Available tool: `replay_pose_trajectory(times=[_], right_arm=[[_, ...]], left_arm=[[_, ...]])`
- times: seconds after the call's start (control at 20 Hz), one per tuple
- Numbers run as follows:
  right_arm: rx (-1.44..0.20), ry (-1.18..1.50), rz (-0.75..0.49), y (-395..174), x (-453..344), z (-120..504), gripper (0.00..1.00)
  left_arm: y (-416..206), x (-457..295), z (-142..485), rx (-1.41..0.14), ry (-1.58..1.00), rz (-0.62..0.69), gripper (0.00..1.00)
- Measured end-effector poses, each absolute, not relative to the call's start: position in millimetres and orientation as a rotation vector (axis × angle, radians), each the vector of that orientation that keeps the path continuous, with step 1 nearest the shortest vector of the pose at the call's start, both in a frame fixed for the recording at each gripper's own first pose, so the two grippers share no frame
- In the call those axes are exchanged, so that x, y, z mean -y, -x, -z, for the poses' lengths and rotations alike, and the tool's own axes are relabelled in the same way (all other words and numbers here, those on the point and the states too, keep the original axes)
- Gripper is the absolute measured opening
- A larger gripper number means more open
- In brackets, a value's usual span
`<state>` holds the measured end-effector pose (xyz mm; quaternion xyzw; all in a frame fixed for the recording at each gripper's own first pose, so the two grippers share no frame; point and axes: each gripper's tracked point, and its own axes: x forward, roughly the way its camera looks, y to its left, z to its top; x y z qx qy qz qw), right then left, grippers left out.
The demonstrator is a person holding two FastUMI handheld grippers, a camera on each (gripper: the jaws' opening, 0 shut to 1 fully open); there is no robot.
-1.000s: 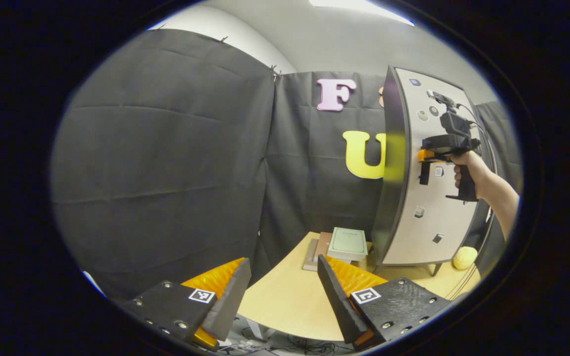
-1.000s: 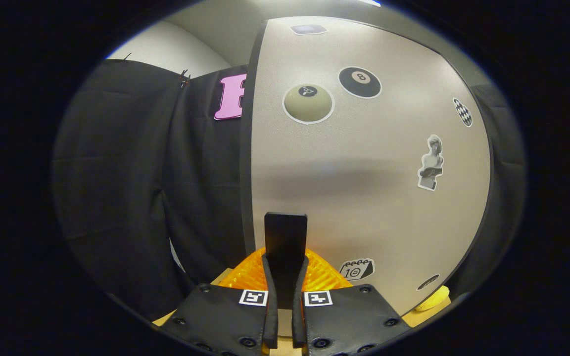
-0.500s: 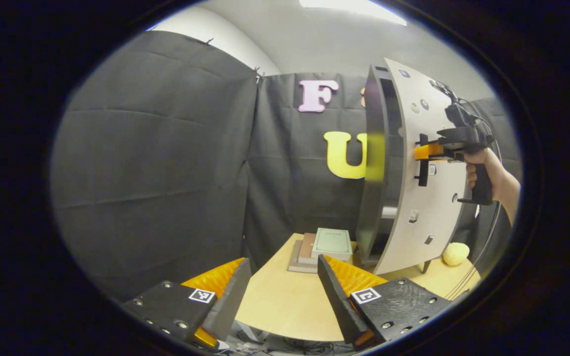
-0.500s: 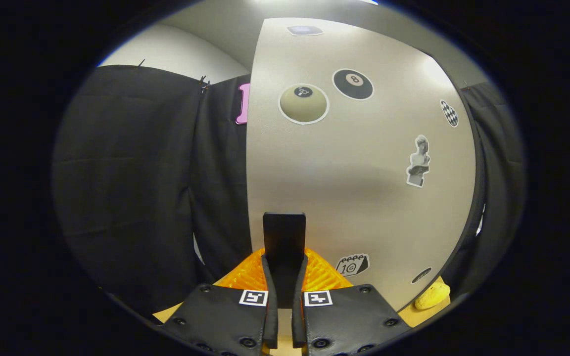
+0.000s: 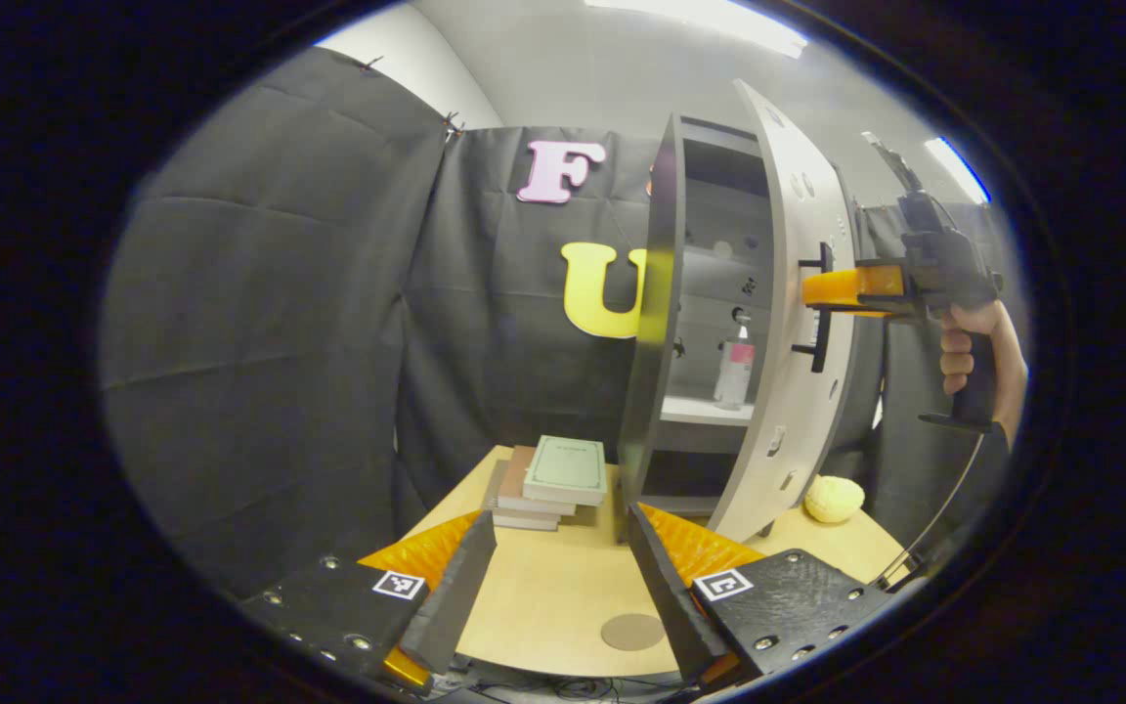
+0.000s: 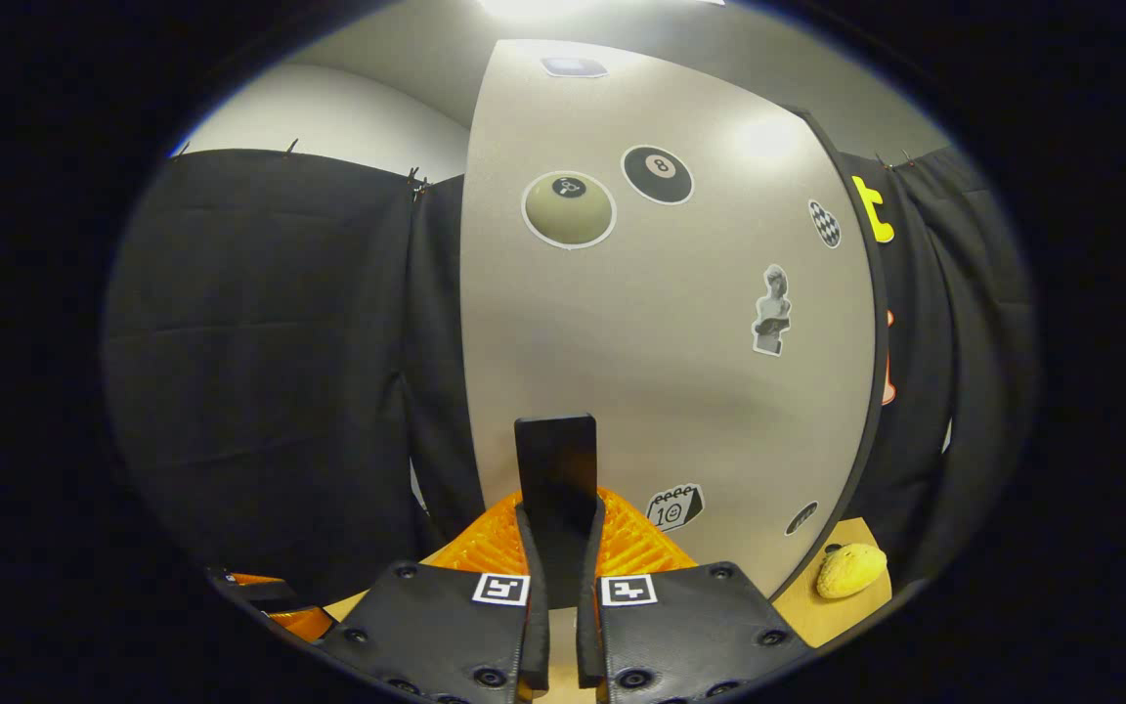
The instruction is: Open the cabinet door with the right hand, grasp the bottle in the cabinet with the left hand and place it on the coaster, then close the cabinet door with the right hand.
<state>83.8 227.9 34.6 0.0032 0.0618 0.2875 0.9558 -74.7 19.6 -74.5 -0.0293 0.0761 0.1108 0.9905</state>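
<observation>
Fingers of the right gripper (image 6: pixel 563 587) pinch the door handle (image 6: pixel 555 467) at lower centre; the cabinet door (image 5: pixel 798 323) stands partly open. Left gripper (image 5: pixel 563 577) waits wide apart. Bottle (image 5: pixel 734 367) sits inside, right of centre; coaster (image 5: pixel 632 632) lies bare on the counter (image 5: pixel 563 596). Both steps remain.

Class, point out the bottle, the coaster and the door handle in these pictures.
bottle (image 5: pixel 735 372), left gripper view, on its body.
coaster (image 5: pixel 632 632), left gripper view, on its flat top.
door handle (image 6: pixel 555 469), right gripper view, on its upper part.
</observation>
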Motion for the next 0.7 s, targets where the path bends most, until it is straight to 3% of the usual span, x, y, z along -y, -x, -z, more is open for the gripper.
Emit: replay_pose_trajectory(times=[0.7], right_arm=[[-0.133, -0.039, -0.467, -56.4, -168.7, -35.4, 0.12]], left_arm=[[26.5, 48.6, 66.9, -0.153, 0.025, -0.011, 0.84]])
